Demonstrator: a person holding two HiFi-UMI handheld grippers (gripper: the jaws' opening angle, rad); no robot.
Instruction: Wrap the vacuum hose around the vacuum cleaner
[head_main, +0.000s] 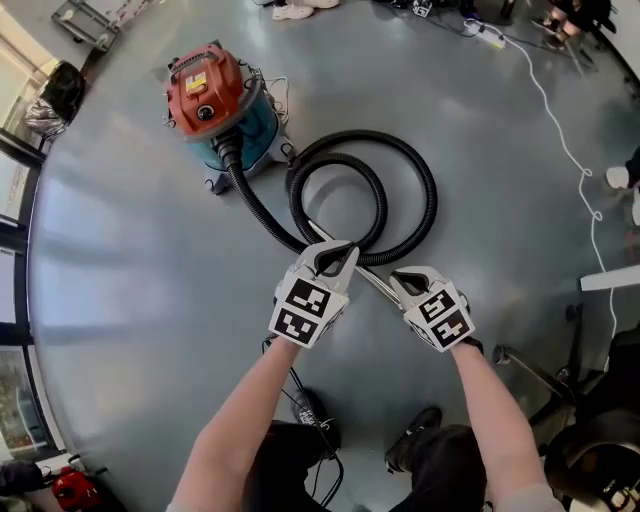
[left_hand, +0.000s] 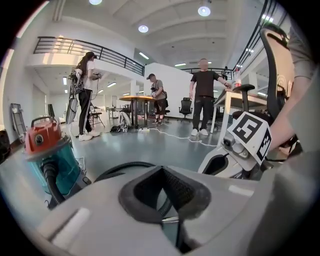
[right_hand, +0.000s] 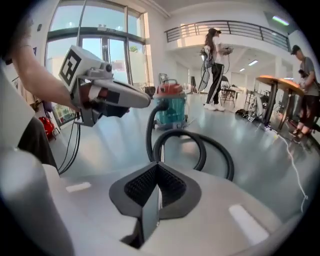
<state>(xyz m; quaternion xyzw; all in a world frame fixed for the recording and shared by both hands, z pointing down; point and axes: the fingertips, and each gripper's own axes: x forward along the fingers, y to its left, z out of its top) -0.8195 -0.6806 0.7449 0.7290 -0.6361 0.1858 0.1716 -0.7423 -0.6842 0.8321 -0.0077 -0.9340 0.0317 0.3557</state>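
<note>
- vacuum cleaner (head_main: 205, 100) stands upper left of the head view, on the grey floor (head_main: 130, 260). Its teal tank (head_main: 258, 130) is the only container; the red lid is on, so the contents are hidden.
- Risk: a hard tug on the hose could roll or tip the machine, since the hose leaves it at the front port.
- vacuum hose (head_main: 428, 190) lies in a double loop at frame centre, not yet around the machine. Risk: the loops may spring open or kink when carried over.
- left gripper (head_main: 335, 258) is lower centre. Its jaws are narrow and seem clamped where the hose crosses the metal tube (head_main: 315, 232). Risk: the ribbed hose slides through a loose pinch.
- right gripper (head_main: 403, 285) is just right of it, jaws fully closed on the tube's lower end. Risk: the smooth tube twists or slips out.
- white cable (head_main: 565, 140) trails down the right side, well apart from the hose. It is a trip hazard only if the person steps that way.
</note>
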